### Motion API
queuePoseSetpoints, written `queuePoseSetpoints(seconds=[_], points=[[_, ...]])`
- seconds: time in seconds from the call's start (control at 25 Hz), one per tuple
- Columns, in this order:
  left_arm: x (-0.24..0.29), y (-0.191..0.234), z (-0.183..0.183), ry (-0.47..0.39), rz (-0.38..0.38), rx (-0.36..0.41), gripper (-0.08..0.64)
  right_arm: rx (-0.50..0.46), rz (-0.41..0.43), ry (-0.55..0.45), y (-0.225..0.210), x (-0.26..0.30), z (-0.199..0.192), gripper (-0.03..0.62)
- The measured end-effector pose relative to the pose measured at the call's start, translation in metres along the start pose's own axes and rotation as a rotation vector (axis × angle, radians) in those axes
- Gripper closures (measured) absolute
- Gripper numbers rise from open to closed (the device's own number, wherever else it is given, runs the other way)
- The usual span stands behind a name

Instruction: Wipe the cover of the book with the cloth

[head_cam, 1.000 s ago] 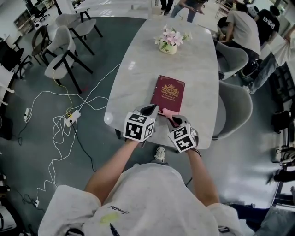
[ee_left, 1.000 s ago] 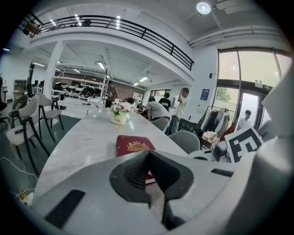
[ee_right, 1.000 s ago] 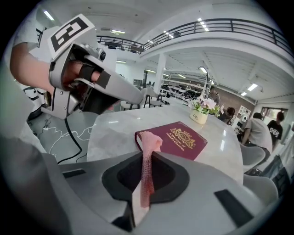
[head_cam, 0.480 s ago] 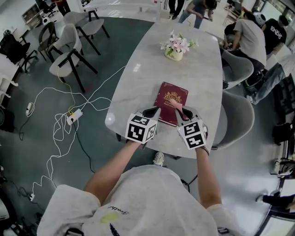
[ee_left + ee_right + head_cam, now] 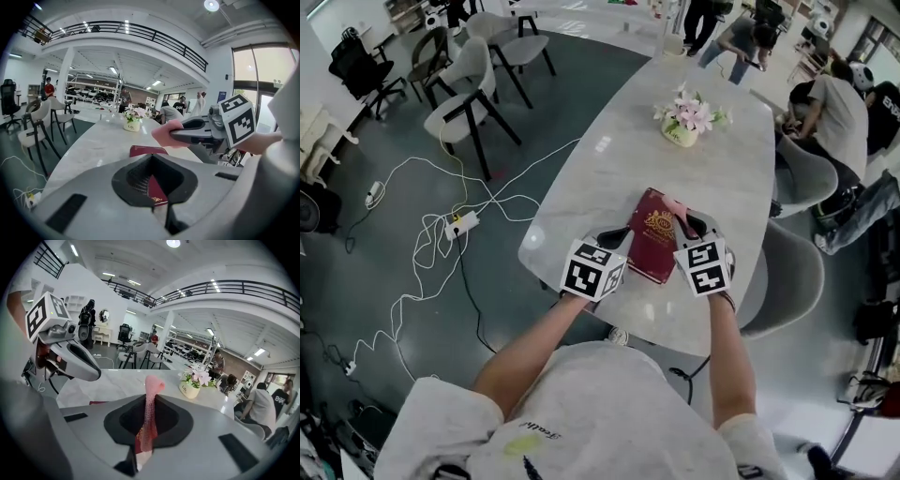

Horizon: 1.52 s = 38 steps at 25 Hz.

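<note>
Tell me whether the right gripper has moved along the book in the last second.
Yes. The right gripper, shut on the pink cloth, has moved from the book's near edge up to its far end, toward the flower pot.

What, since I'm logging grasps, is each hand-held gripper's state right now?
Left hand-held gripper: closed on the dark red book.
Right hand-held gripper: closed on the pink cloth.

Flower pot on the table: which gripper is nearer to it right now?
Right. The right gripper, shut on the pink cloth, is at the far right corner of the book, short of the flower pot; the left gripper grips its left edge, farther back.
</note>
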<state>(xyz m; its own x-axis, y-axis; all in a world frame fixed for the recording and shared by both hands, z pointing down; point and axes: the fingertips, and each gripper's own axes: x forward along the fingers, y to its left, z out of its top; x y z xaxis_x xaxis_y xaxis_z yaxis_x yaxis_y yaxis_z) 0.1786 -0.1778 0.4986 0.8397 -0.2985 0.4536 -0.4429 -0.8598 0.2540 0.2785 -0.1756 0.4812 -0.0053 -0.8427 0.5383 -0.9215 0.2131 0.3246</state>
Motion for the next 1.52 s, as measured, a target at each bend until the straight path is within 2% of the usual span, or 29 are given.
queuePoseSetpoints(seconds=[0.48, 0.84, 1.08, 1.52], points=[[0.009, 0.022, 0.003, -0.012, 0.12, -0.061, 0.554, -0.03, 0.086, 0.02, -0.027, 0.065, -0.009, 0.572], [0.009, 0.032, -0.002, -0.009, 0.193, -0.09, 0.554, -0.077, 0.088, 0.058, -0.034, 0.103, -0.027, 0.574], [0.009, 0.036, -0.005, -0.008, 0.217, -0.101, 0.554, -0.125, 0.108, 0.101, -0.025, 0.121, -0.043, 0.572], [0.006, 0.038, -0.008, -0.009, 0.227, -0.113, 0.554, -0.139, 0.173, 0.13, 0.0, 0.13, -0.047, 0.574]])
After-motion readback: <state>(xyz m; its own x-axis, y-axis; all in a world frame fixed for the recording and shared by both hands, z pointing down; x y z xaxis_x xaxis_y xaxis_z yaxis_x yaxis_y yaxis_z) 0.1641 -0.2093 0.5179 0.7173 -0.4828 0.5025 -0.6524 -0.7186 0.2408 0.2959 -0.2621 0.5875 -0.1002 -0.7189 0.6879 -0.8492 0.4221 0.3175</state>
